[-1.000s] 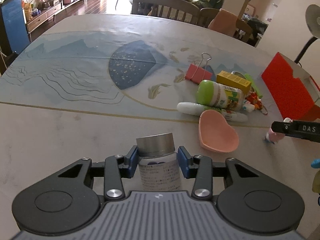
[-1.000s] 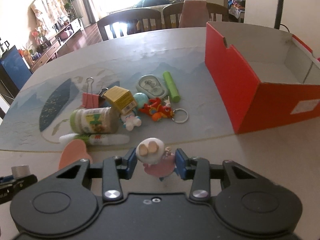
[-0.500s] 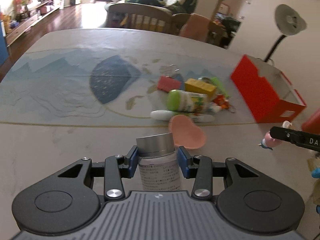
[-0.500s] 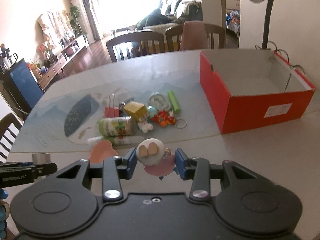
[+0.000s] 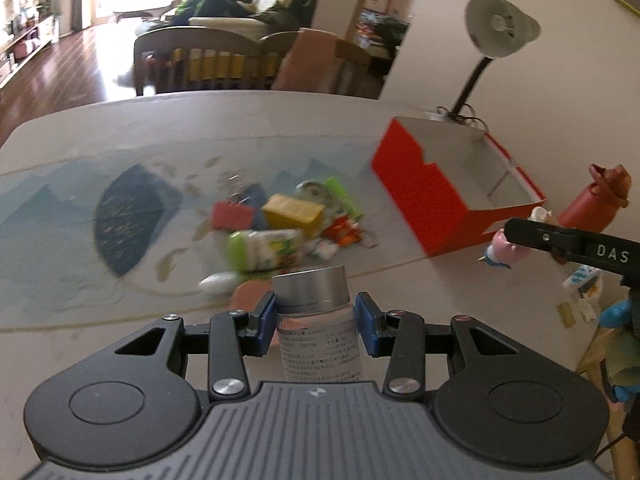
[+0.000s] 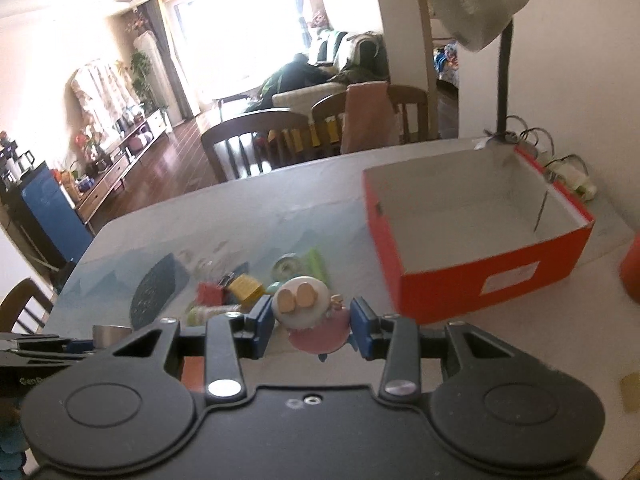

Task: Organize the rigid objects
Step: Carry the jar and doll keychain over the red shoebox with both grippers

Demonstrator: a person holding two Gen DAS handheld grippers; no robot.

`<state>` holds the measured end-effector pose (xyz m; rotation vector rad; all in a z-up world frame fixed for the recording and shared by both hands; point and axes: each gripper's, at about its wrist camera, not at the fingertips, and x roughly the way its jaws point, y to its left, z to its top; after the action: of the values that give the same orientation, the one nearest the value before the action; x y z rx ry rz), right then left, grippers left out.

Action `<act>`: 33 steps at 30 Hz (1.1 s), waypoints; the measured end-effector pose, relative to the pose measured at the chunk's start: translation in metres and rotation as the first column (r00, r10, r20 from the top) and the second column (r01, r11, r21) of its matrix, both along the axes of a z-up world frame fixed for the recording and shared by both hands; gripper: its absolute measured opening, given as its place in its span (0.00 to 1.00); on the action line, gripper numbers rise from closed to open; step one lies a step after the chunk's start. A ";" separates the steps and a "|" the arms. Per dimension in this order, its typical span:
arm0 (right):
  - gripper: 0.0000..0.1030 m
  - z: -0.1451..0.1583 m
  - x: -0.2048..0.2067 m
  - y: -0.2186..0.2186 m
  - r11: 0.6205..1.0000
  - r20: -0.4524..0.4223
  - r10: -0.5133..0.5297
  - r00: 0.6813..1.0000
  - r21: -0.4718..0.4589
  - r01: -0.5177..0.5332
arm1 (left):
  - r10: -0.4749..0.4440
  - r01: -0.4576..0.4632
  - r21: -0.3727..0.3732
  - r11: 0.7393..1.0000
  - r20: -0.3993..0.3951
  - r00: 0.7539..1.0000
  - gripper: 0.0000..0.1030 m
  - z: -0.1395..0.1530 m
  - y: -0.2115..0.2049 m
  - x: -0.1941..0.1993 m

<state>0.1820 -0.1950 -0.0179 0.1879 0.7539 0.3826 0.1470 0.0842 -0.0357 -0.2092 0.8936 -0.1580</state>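
My left gripper is shut on a clear bottle with a silver cap and holds it above the table. My right gripper is shut on a small pink and white toy figure; the figure also shows in the left wrist view, near the box's front corner. An open red cardboard box with a white inside stands on the right; it also shows in the left wrist view. A pile of small objects lies on the patterned mat.
The pile holds a green-capped bottle, a yellow box, a red binder clip, a white tube and a pink heart dish. A desk lamp stands behind the box. A red cylinder stands right of it. Chairs line the far edge.
Both grippers have risen and swung right toward the red box, carrying their objects. The box's inside now shows in both views.
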 end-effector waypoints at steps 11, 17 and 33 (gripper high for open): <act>0.39 -0.007 0.072 -0.066 1.000 0.019 -0.026 1.000 -0.004 0.026 | -0.085 0.084 0.025 0.996 0.036 0.996 0.40 0.032 -0.087 0.077; 0.39 -0.029 0.115 -0.093 0.999 0.008 -0.018 1.000 -0.026 0.018 | -0.100 0.098 0.040 0.994 0.029 0.995 0.40 0.038 -0.136 0.127; 0.39 -0.083 0.176 -0.122 0.992 -0.029 0.070 0.997 -0.101 -0.073 | -0.100 0.105 0.070 0.992 -0.079 0.992 0.40 -0.008 -0.238 0.259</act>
<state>0.3582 -0.3171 -0.1013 0.0695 0.8050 0.4093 0.4058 -0.1540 -0.0440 -0.1005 0.9844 -0.2129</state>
